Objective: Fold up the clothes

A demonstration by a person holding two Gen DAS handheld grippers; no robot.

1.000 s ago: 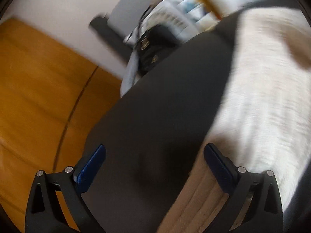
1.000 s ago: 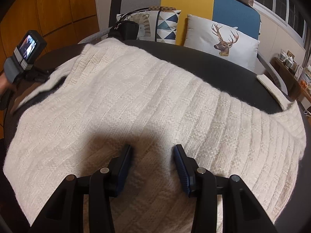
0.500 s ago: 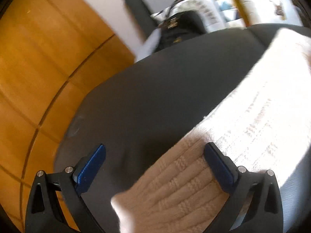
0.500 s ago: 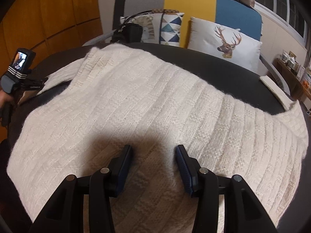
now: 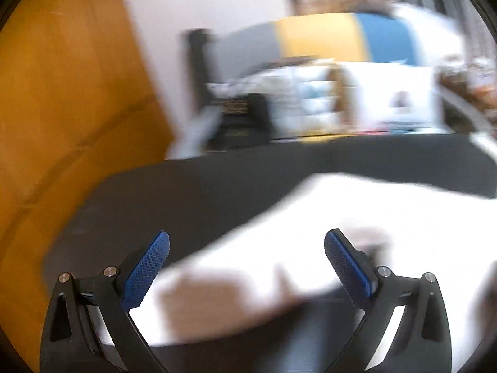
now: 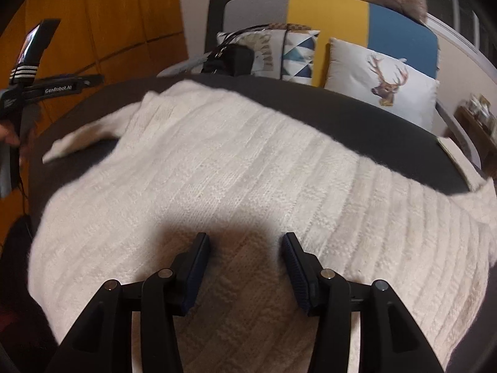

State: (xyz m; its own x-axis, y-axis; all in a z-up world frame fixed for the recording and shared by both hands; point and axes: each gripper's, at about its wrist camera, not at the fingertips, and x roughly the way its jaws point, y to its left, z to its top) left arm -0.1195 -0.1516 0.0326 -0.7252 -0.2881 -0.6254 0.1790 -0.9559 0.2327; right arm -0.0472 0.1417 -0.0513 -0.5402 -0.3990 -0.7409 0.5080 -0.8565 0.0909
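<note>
Cream knit sweater (image 6: pixel 248 161) lies spread on dark table (image 6: pixel 388 124); sofa (image 6: pixel 326 9) with deer cushion (image 6: pixel 382 77) behind, black bag (image 6: pixel 230 60) at far edge. Right gripper (image 6: pixel 245 248) just over sweater, jaws opening, nothing pinched. Left gripper (image 5: pixel 247 248) spread wide, empty, above sweater edge; view blurred.

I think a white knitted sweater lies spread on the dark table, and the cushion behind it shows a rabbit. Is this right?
Not quite. The cushion shows a deer head with antlers, not a rabbit; the right wrist view shows it clearly. The white knitted sweater does lie spread on the dark table.
</note>
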